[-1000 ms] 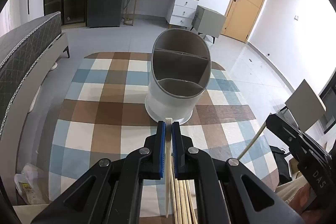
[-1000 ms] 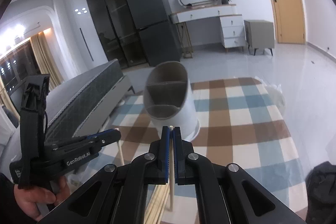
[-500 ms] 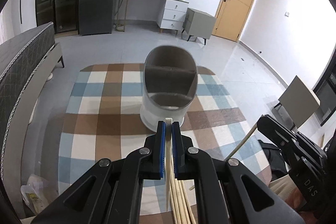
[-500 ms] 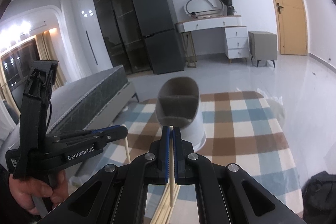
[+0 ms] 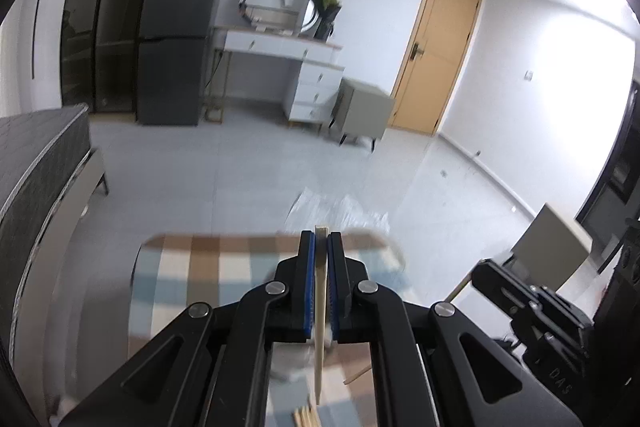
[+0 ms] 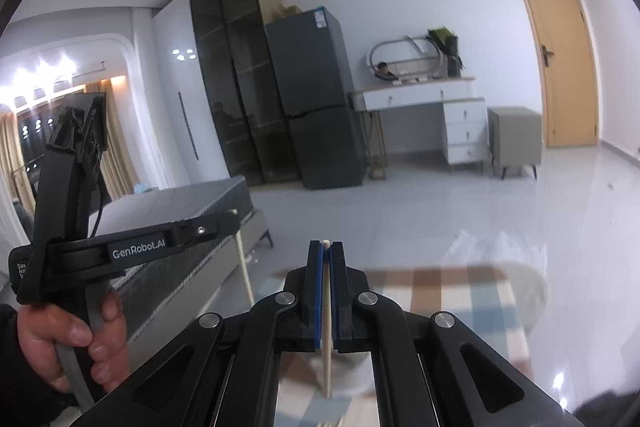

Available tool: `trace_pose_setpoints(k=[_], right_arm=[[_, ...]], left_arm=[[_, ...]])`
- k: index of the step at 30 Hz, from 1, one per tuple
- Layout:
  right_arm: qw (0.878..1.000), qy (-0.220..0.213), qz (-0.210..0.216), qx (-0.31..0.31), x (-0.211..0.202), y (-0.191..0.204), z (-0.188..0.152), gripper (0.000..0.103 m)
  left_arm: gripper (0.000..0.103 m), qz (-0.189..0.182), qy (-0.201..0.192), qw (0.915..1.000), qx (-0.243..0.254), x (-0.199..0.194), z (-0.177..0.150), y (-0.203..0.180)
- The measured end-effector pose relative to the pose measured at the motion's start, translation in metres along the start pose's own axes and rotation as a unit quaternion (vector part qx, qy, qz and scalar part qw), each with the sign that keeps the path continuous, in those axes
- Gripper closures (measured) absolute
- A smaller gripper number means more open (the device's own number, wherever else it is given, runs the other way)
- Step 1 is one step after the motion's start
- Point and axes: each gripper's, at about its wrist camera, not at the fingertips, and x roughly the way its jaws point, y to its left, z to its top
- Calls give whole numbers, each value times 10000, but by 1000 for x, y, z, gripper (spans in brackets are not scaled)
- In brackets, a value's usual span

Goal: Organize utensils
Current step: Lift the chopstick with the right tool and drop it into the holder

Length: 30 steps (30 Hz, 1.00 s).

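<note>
My left gripper (image 5: 321,239) is shut on a pale wooden chopstick (image 5: 319,327) that hangs down between its blue pads. My right gripper (image 6: 327,247) is shut on another chopstick (image 6: 327,347), held upright. Both are raised above the checked tablecloth (image 5: 208,267). The white utensil holder (image 6: 344,371) shows only as a blur under the fingers. More chopsticks (image 5: 306,417) lie on the cloth below. The right gripper also shows in the left wrist view (image 5: 532,311), and the left one in the right wrist view (image 6: 132,247) with its chopstick (image 6: 245,263).
A grey bed (image 5: 36,171) runs along the left. A dark fridge (image 6: 316,103), a white desk (image 5: 280,47) and a grey cabinet (image 5: 360,111) stand at the far wall, by a wooden door (image 5: 436,55). A crumpled plastic sheet (image 5: 340,207) lies beyond the table.
Both grippers have risen and tilted up with their chopsticks. The utensil holder has slid from mid-frame down behind the fingers, and the room beyond now fills the views.
</note>
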Motion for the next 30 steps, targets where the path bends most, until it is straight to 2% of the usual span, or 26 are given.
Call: trace_pose_setpoints(k=[5, 10, 15, 25, 30], right_arm=[[9996, -147, 64, -251, 34, 1, 33, 101], [9992, -112, 85, -378, 68, -4, 40, 101], [9990, 98, 89, -436, 98, -14, 32, 101], [9972, 470, 262, -515, 114, -23, 5, 101], [9950, 720, 401, -558, 123, -21, -7, 101]], left_arm=[[101, -18, -240, 9997, 29, 27, 34, 5], [101, -20, -387, 9992, 28, 56, 44, 14], [101, -20, -400, 9992, -79, 77, 32, 29], [101, -107, -365, 9992, -118, 88, 12, 37], [101, -176, -30, 9998, -83, 89, 1, 38]])
